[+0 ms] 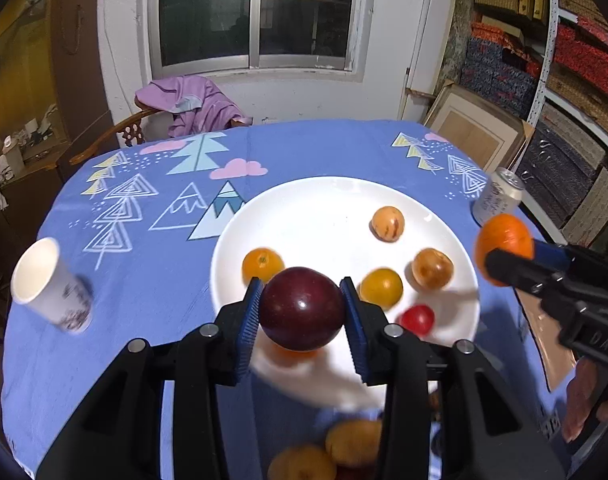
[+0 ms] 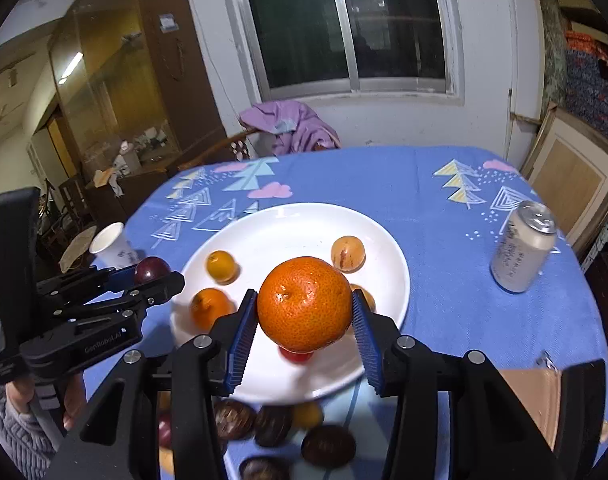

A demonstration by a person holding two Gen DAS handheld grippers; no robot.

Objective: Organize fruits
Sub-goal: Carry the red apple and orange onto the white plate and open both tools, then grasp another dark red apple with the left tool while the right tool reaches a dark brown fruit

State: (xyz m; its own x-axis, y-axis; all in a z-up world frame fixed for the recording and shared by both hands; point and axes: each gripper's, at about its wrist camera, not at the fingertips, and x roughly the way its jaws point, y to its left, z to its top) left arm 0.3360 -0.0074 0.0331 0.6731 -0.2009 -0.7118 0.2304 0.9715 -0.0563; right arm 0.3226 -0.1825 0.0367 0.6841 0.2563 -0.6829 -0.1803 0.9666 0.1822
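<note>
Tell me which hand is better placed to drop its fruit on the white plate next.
Probably right: its tongs hold the orange over the plate; the left tongs hold the plum near the plate's edge.

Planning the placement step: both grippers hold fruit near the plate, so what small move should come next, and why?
Probably lower the left gripper to set its dark plum on the bare near part of the white plate. It hangs over that rim, while the right gripper holds the orange.

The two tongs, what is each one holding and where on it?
Left tongs clamp a dark red plum by its sides; right tongs clamp an orange by its sides.
</note>
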